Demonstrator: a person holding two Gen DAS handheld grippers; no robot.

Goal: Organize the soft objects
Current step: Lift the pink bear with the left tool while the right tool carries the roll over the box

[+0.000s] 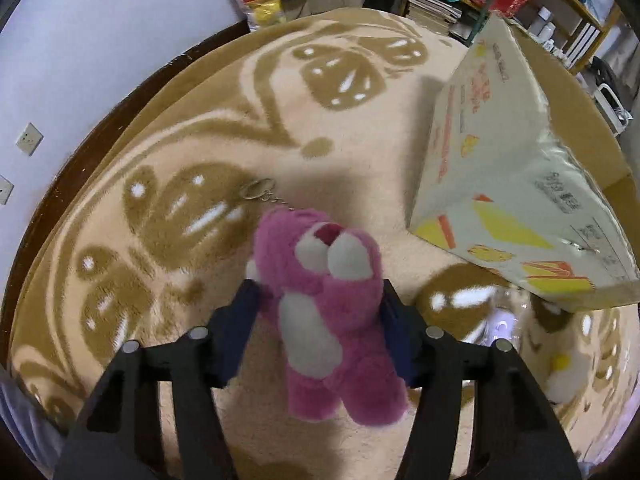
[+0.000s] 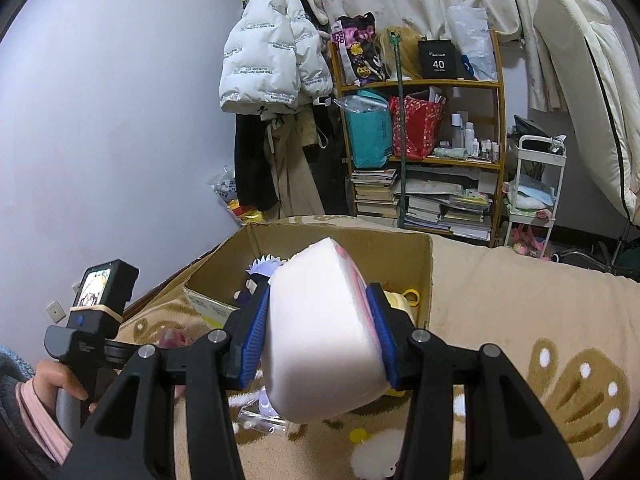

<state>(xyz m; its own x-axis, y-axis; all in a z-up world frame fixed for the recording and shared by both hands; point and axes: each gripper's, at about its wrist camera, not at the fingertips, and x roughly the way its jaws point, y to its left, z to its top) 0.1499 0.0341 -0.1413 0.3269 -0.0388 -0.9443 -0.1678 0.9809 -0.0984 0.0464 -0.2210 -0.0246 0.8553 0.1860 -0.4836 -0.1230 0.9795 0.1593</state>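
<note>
My left gripper is shut on a pink plush bear with a white muzzle and belly; its metal keychain trails onto the blanket. The bear hangs just above the beige butterfly-patterned blanket. My right gripper is shut on a white soft pack with a pink edge, held in front of an open cardboard box. The box holds several soft toys, among them a purple one and a yellow one. The box also shows in the left wrist view.
A white fluffy toy and a clear plastic wrapper lie on the blanket below the right gripper. The left hand-held gripper body is at left. A cluttered shelf, hanging coats and a wall stand behind.
</note>
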